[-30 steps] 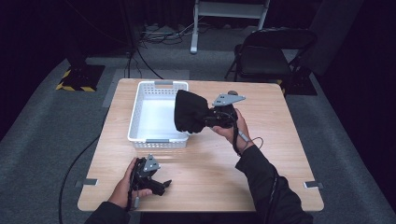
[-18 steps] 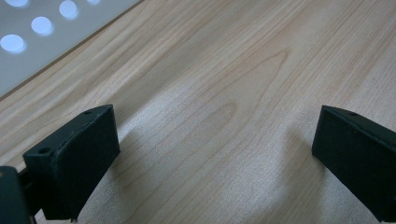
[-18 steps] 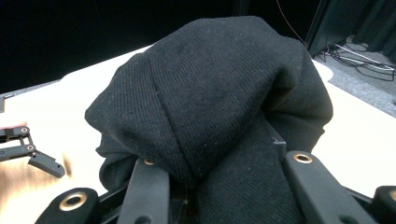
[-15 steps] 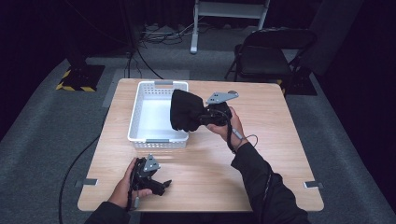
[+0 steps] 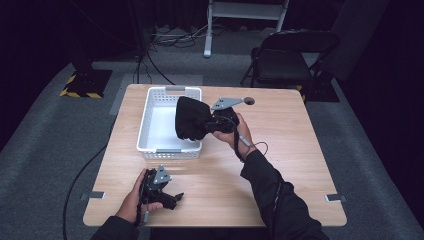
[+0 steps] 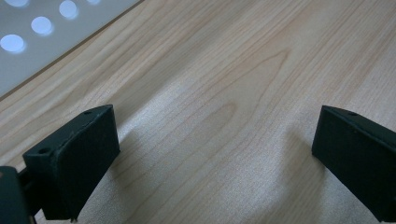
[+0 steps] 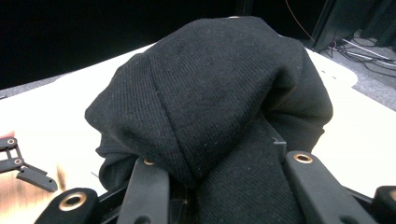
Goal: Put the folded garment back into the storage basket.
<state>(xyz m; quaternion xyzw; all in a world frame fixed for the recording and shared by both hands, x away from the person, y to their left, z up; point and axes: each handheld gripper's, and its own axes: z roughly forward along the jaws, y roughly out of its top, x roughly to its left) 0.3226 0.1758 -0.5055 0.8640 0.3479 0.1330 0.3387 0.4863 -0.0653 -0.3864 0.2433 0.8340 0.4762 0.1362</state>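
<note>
Black cloth (image 5: 191, 119): we see it bunched just left of centre in the high view, hanging over the right-hand wall of the basket, gripped at its right side.
Left gripper (image 5: 170, 198): we find it at the lower left of the high view, resting on the table in the person's left hand (image 5: 134, 200). In the left gripper view its jaws stand wide apart with bare wood between them, holding nothing.
White basket (image 5: 150, 118): we place it left of centre in the high view, on the table's far left part; its pale floor shows, and a perforated wall sits at the upper left of the left gripper view.
Wooden table (image 5: 295, 150): we see it spread across the middle of the high view.
Right gripper (image 5: 212, 122): we see it at centre in the high view, held up in the right hand (image 5: 239, 131) just right of the basket, its jaws closed tight on the cloth. In the right gripper view the knit fabric (image 7: 210, 93) bulges up from between them.
Folding chair (image 5: 282, 60): we note it at the upper right of the high view, beyond the table.
</note>
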